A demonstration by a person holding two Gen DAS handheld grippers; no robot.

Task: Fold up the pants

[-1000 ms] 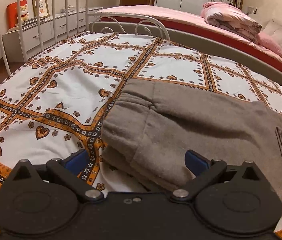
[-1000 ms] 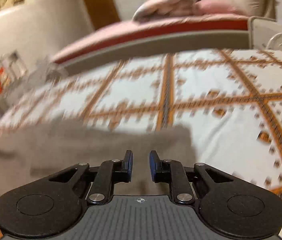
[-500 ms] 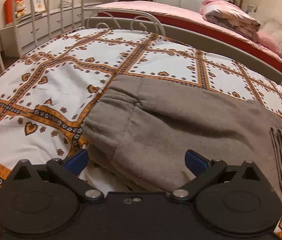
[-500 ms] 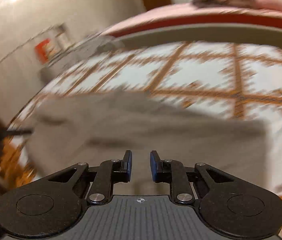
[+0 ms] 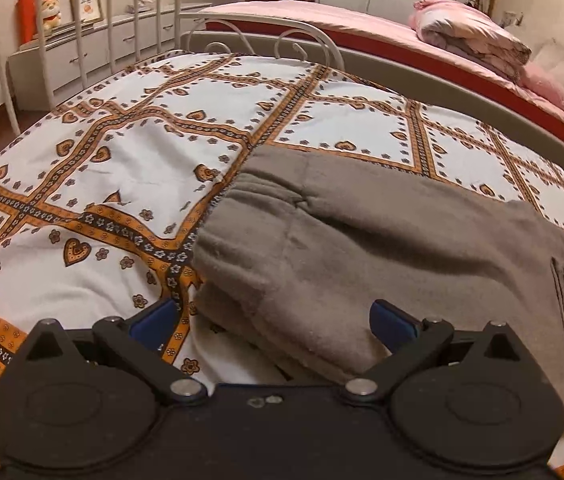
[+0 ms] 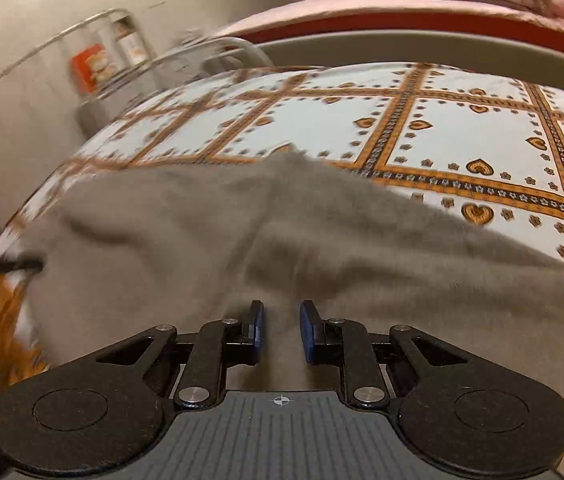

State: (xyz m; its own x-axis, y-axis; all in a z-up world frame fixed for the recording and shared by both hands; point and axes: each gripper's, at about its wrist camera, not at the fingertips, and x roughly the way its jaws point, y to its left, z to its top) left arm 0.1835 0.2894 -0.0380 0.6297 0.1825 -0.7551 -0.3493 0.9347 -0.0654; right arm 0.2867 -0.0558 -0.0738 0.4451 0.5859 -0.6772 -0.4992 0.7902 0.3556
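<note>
Left wrist view: the left gripper (image 5: 272, 322), jaws spread wide, straddles the waistband end of the grey fleece pants (image 5: 361, 248) lying on the heart-patterned orange-and-white bedspread (image 5: 122, 160).

Right wrist view: the right gripper (image 6: 280, 330), jaws narrowly apart and pinching nothing, hovers over the pants (image 6: 242, 248). The fold seems midway; next it likely needs a cloth edge to grip.

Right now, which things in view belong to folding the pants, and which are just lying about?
Job:
grey pants
patterned bedspread they lie on
left gripper
right gripper

Lying about:
rolled pink quilt
plush toy
white drawer unit
</note>
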